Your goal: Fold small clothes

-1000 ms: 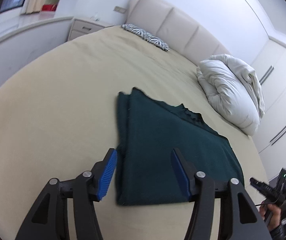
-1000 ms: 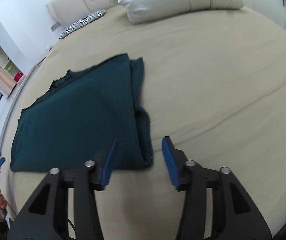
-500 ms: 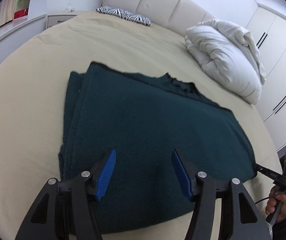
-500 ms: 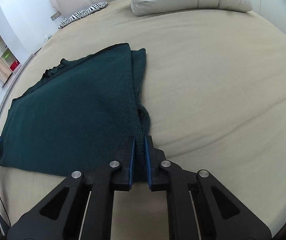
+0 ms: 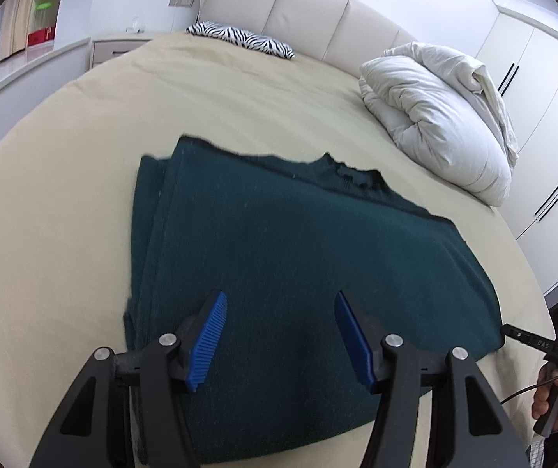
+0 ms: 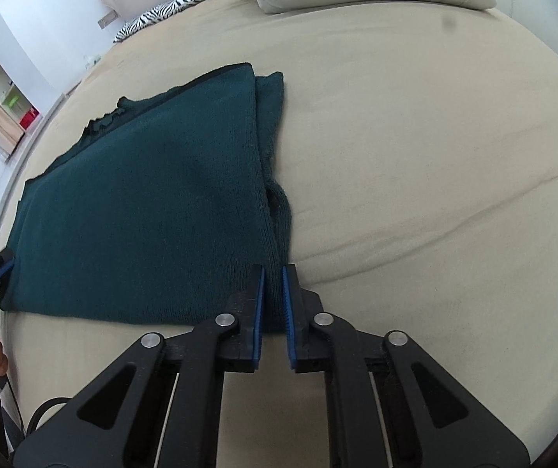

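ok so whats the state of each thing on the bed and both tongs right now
dark green sweater: folded flat on the bed, sleeve layers showing at one side
left tongs: open, over the sweater's near edge
right tongs: nearly closed, opening slightly, with the sweater's corner between them
white duvet: bundled up near the headboard
zebra pillow: lying flat by the headboard

Bright, even daylight; soft shadows; strong fisheye bending, dark vignette corners; mostly sharp.

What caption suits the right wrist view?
Right tool, jaws opening slightly, pinches the near corner of a folded dark green sweater on a beige bed.
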